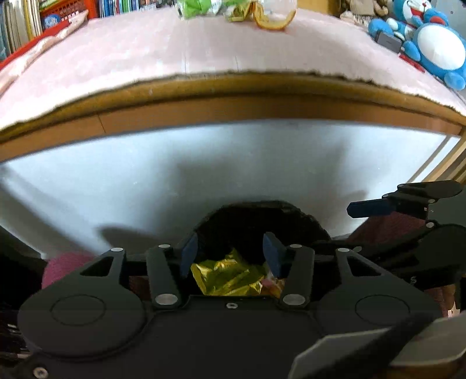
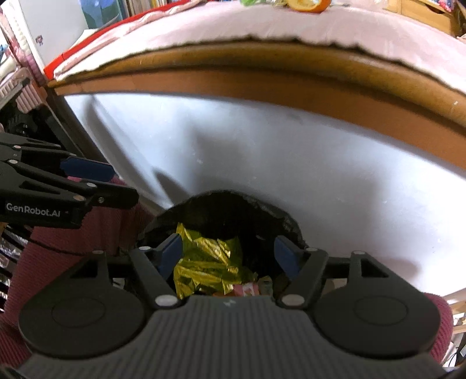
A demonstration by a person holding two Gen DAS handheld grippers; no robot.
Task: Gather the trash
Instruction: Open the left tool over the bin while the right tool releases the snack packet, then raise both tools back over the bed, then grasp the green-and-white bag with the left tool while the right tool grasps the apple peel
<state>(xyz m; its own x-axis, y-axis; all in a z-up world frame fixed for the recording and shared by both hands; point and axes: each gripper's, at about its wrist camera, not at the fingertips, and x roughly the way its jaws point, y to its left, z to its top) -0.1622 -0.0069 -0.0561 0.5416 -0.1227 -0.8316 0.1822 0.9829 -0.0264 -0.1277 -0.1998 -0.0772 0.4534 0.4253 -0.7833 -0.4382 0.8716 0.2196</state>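
A black bag [image 1: 262, 211] [image 2: 230, 204] gapes open below the table edge. A crumpled gold foil wrapper [image 1: 227, 277] [image 2: 206, 262] lies inside it, beside a pink scrap [image 2: 247, 288]. My left gripper [image 1: 230, 253] hangs open just above the foil without touching it. My right gripper [image 2: 230, 253] is also open over the bag mouth. Each gripper shows at the edge of the other's view as a blue pad [image 1: 370, 207] [image 2: 87, 169]. Far back on the table lie a green wrapper [image 1: 195, 7] and orange peel [image 1: 273, 20] [image 2: 308, 5].
A pink cloth [image 1: 145, 58] covers the wooden table, whose edge [image 1: 233, 102] overhangs a white panel [image 1: 204, 163]. Blue plush toys [image 1: 431, 46] sit at the far right, books [image 1: 17, 26] at the far left. Maroon ribbed fabric [image 2: 58, 262] surrounds the bag.
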